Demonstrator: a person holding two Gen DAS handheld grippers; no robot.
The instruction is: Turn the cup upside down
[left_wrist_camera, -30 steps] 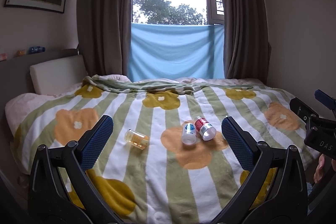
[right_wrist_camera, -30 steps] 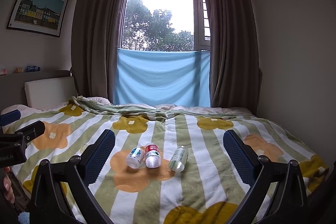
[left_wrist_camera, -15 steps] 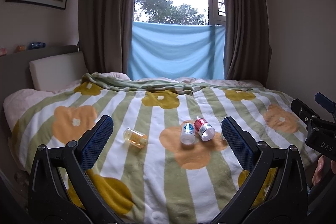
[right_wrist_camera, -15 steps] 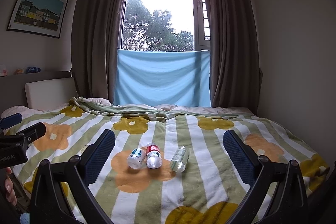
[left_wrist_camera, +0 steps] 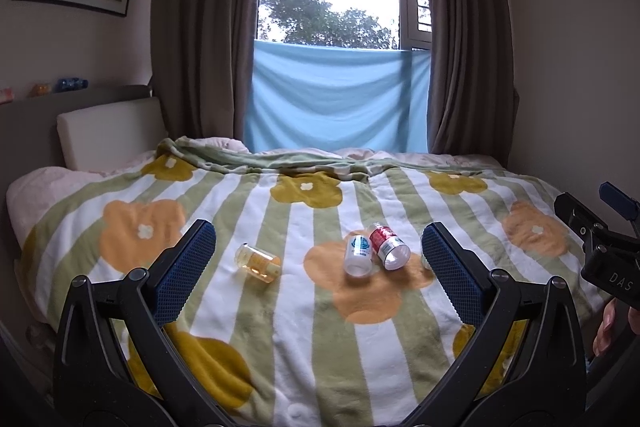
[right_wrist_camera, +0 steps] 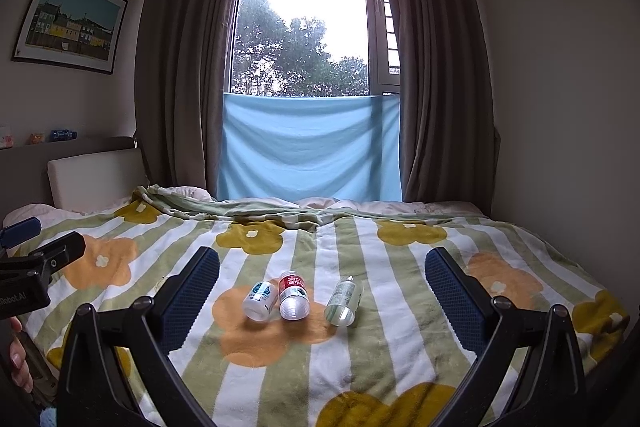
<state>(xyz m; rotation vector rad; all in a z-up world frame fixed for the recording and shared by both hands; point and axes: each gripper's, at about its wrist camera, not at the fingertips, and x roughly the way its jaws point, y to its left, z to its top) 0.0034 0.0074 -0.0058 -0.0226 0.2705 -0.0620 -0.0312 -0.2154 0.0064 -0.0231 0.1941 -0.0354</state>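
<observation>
Your left gripper (left_wrist_camera: 316,259) is spread wide, empty. Its view alone shows the amber cup (left_wrist_camera: 258,262) on its side, left of the red-label bottle (left_wrist_camera: 387,247). Your right gripper (right_wrist_camera: 322,291), equally spread, reveals a green-label bottle (right_wrist_camera: 343,301) right of it.

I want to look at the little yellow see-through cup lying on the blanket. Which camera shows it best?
The left wrist view: the small yellow see-through plastic cup lies on its side there, in plain sight on the striped flowery blanket. In the right wrist view, a blue-padded finger of the tongs hides almost all of it.
</observation>
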